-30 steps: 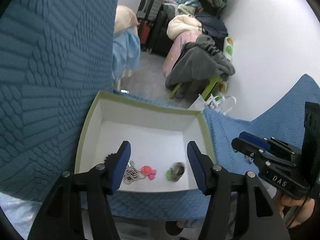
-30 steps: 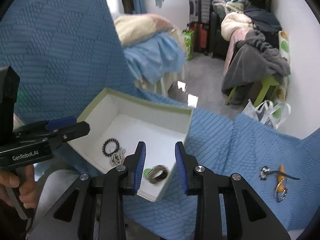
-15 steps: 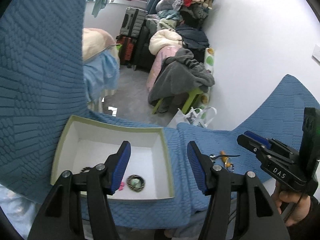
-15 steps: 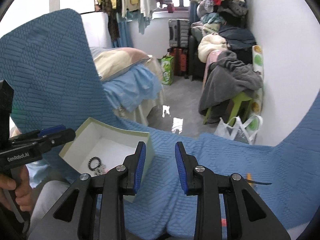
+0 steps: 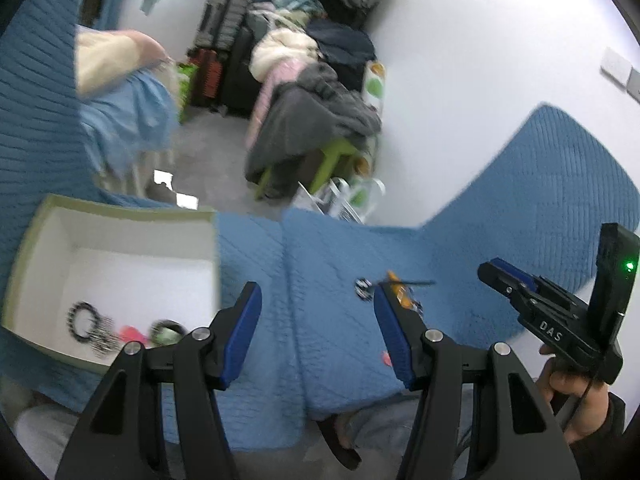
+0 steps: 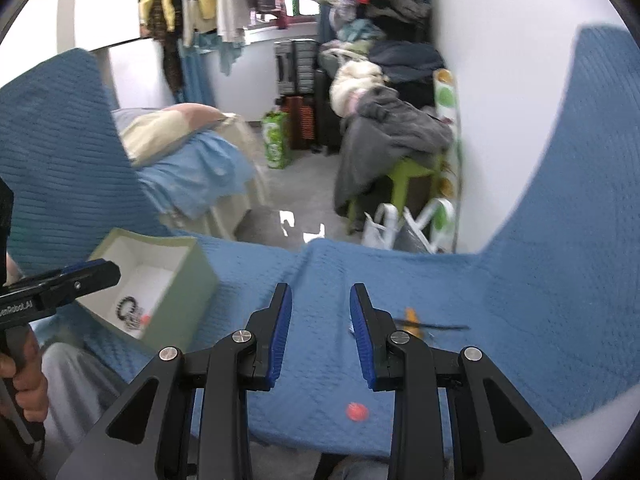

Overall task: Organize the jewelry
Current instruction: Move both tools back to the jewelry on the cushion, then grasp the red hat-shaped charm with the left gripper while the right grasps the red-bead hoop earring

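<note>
A green-rimmed white box (image 5: 120, 210) sits at the left on a blue quilted blanket (image 5: 328, 248). It holds a black bead bracelet (image 5: 82, 318), a striped piece, a pink piece (image 5: 132, 334) and a dark ring (image 5: 166, 330). The box also shows in the right wrist view (image 6: 180, 280). Loose on the blanket lie an orange clip with a dark pin (image 5: 400, 290), a small silver piece (image 5: 363, 288) and a pink bead (image 6: 357, 412). My left gripper (image 5: 318, 332) is open and empty. My right gripper (image 6: 320, 332) is open and empty above the blanket, left of the orange clip (image 6: 412, 318).
The blanket's far edge drops to a grey floor (image 6: 304, 184). Beyond stand a green stool under a heap of clothes (image 6: 392, 148), suitcases (image 6: 296, 64), a white bag (image 6: 400, 224) and a low bed with blue cover (image 6: 192, 168). A white wall (image 5: 480, 80) is at right.
Both grippers have swung right, away from the box and toward the loose pieces on the blanket. The box has slid to the left in both views. Both grippers stay open and empty.
</note>
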`<state>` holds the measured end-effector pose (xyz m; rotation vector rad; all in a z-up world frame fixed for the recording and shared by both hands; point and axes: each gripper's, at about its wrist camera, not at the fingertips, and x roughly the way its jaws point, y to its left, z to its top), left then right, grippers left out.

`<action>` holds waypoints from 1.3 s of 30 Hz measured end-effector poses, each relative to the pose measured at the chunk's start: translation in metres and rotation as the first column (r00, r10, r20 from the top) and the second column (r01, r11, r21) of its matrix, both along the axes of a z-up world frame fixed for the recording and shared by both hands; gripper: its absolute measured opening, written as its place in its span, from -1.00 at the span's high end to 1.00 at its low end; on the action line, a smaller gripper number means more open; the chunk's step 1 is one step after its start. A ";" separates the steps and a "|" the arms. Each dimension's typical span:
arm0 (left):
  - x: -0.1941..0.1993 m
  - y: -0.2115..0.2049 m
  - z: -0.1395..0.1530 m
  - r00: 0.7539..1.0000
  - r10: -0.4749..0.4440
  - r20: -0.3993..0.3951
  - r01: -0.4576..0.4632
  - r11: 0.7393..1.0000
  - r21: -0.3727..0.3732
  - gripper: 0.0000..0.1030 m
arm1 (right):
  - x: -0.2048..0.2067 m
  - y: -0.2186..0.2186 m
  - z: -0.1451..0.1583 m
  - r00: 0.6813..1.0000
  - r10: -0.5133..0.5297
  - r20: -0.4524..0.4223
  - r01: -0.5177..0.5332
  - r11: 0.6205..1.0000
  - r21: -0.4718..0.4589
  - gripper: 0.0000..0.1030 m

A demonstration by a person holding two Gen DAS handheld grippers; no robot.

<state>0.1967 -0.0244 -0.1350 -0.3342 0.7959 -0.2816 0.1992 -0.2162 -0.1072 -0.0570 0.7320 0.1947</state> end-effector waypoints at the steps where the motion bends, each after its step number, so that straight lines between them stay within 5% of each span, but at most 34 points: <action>1: 0.001 -0.008 -0.004 1.000 -0.012 -0.011 0.012 1.000 0.000 -0.14 | -0.001 -0.011 -0.006 1.000 -0.011 -0.011 0.011 1.000 -0.001 0.47; 16: 0.020 -0.118 -0.073 0.967 -0.211 -0.141 0.207 0.978 -0.040 -0.04 | 0.006 -0.111 -0.094 0.978 -0.106 -0.182 0.115 0.993 0.041 0.57; 27: 0.037 -0.154 -0.124 0.937 -0.276 -0.217 0.268 0.961 -0.063 0.03 | 0.047 -0.140 -0.150 0.959 -0.098 -0.265 0.119 0.991 0.063 0.64; 30: 0.040 -0.161 -0.135 0.926 -0.298 -0.233 0.291 0.955 -0.063 0.29 | 0.063 -0.142 -0.165 0.954 -0.095 -0.286 0.107 0.994 0.028 0.64; 39: 0.047 -0.173 -0.157 0.908 -0.324 -0.266 0.329 0.944 -0.026 0.29 | 0.085 -0.143 -0.192 0.949 -0.075 -0.306 0.062 0.997 -0.054 0.64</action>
